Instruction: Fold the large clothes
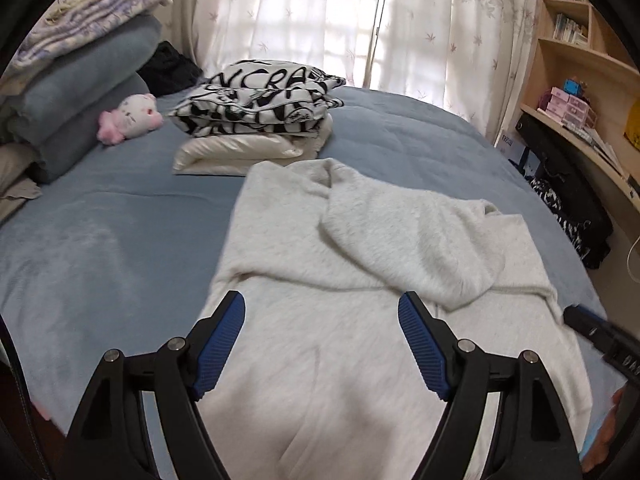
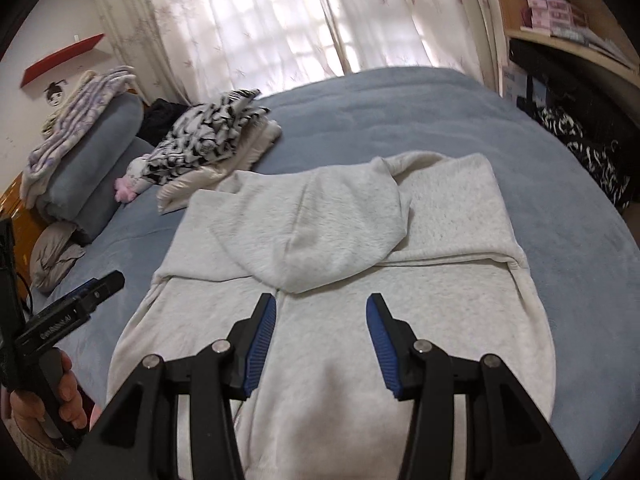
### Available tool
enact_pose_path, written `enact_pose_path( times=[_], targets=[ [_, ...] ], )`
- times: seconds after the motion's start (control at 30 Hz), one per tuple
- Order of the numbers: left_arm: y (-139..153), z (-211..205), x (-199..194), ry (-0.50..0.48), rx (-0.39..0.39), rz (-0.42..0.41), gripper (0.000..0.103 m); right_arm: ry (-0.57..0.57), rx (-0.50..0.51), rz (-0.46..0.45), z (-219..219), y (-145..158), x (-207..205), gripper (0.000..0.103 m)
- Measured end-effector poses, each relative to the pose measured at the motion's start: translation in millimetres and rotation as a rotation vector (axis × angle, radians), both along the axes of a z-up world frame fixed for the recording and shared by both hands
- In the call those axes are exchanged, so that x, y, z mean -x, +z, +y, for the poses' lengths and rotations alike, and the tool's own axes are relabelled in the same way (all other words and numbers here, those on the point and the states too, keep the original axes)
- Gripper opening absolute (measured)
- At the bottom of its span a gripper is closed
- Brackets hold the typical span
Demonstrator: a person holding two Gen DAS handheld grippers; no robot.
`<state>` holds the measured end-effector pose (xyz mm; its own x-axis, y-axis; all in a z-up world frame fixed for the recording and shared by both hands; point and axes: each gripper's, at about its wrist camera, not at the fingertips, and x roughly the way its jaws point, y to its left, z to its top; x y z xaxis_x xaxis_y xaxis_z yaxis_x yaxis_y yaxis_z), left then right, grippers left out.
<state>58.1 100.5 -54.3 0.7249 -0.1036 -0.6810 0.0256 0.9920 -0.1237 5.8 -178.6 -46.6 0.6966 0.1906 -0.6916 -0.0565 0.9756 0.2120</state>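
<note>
Both tongs, left (image 1: 321, 312) and right (image 2: 321, 314), hung apart and empty above the half-folded hoodie (image 2: 340, 280); next, likely gripping its hem.

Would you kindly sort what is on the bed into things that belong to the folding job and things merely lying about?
Part of the job:
- grey hoodie, spread on the bed, hood flat on its back
- left tool, open above it
- right tool, open above it

Just lying about:
- black-and-white garment
- cream pillow
- pink plush toy
- blue blankets
</note>
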Motion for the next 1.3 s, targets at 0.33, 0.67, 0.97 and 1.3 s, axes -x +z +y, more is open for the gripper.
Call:
enact_pose_path(
  times=[0.33,0.67,0.97,1.3],
  targets=[
    [-28,53,50,0.045,0.01,0.102,0.09,0.035,0.01,0.005,5,-7,45,0.047],
    [-62,111,79,0.018,0.151,0.173,0.09,-0.02,-0.003,0.054,-35,-29,77,0.06],
    [-100,142,79,0.028,0.349,0.254,0.09,-0.143,0.006,0.08,-95,-46,106,0.06],
    [-118,107,70,-0.073,0.3,0.25,0.091,-0.209,-0.104,0.151,-146,-80,116,0.06]
  ],
)
